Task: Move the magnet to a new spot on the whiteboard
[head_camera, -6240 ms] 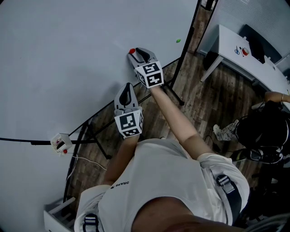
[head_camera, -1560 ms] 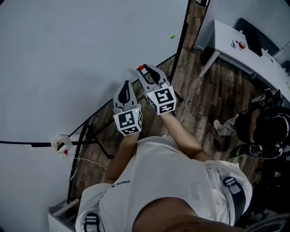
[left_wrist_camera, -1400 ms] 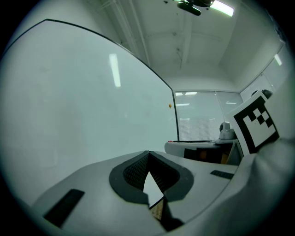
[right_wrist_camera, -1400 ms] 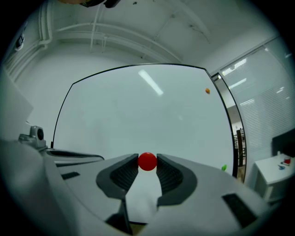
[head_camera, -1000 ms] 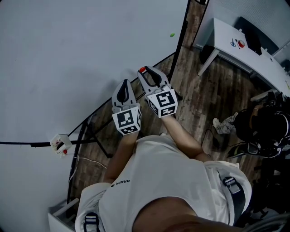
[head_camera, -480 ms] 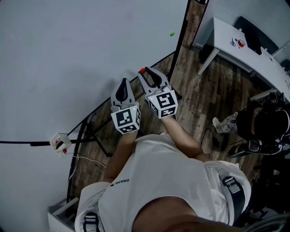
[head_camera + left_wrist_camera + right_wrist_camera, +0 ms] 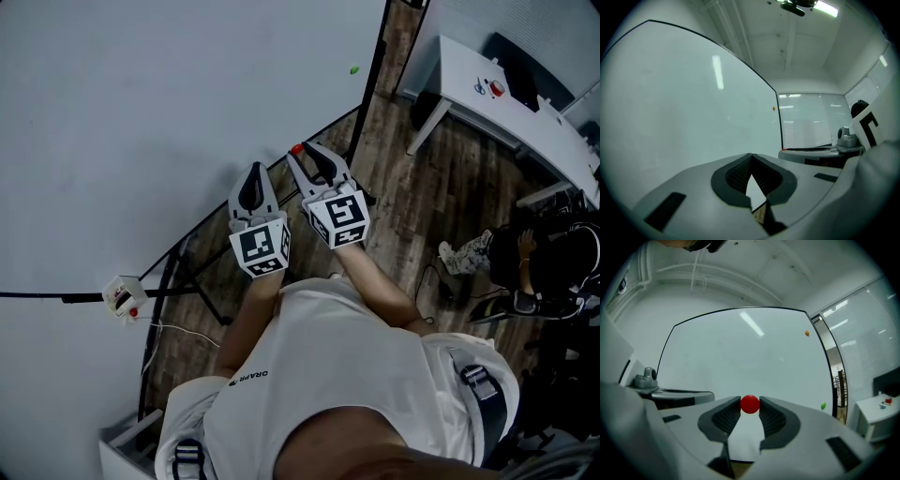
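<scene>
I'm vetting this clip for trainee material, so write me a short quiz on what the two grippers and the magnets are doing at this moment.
1. True or false: the left gripper is holding something.
2. Which colour is the magnet between the right gripper's jaws? A green, B red, C orange.
3. Fill in: apart from the held one, ___ magnets sit on the whiteboard in the right gripper view.
Key: 1. False, its jaws are shut on nothing. 2. B. 3. Two: an orange magnet and a green magnet.
</scene>
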A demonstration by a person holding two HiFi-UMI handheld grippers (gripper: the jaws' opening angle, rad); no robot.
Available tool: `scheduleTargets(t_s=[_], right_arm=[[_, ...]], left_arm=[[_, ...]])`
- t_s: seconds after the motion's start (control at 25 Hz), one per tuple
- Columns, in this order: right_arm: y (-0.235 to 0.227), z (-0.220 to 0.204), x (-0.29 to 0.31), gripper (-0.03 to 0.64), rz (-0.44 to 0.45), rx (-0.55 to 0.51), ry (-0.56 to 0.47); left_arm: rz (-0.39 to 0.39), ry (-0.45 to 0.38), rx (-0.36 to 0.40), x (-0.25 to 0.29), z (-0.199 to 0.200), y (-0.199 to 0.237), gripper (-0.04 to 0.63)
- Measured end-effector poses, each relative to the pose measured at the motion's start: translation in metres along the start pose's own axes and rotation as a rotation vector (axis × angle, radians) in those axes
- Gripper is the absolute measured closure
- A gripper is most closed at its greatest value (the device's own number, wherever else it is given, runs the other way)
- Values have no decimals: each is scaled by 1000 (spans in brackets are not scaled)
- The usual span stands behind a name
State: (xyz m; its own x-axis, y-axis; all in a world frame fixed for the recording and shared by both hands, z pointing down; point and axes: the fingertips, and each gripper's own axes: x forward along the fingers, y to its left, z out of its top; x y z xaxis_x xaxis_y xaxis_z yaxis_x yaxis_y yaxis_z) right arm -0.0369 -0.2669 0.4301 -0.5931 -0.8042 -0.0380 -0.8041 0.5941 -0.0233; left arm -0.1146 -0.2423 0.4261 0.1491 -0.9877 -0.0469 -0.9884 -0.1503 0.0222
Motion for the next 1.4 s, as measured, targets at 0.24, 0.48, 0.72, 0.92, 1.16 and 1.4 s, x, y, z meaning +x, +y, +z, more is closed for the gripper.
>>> scheduleTargets(t_s=[0.24, 0.48, 0.72, 0.92, 1.16, 1.4], right_arm=[[-1, 0, -5, 486, -2, 9, -4], [0, 1, -8, 486, 4, 3, -9], [1, -1, -11, 486, 4, 11, -9], [0, -1, -14, 486, 7, 11, -13], [0, -2, -14, 486, 11, 17, -10], [-3, -1, -17, 486, 12, 19, -10]], left_arm=[[-6, 3, 2, -1, 1, -4, 594], [-10, -1, 5, -1, 2, -9, 594], [-3, -9, 26, -5, 2, -10, 594], [1, -15, 8, -6, 2, -12, 594], [-4, -16, 14, -5, 3, -16, 594], [-3, -16, 15, -5, 3, -20, 594]])
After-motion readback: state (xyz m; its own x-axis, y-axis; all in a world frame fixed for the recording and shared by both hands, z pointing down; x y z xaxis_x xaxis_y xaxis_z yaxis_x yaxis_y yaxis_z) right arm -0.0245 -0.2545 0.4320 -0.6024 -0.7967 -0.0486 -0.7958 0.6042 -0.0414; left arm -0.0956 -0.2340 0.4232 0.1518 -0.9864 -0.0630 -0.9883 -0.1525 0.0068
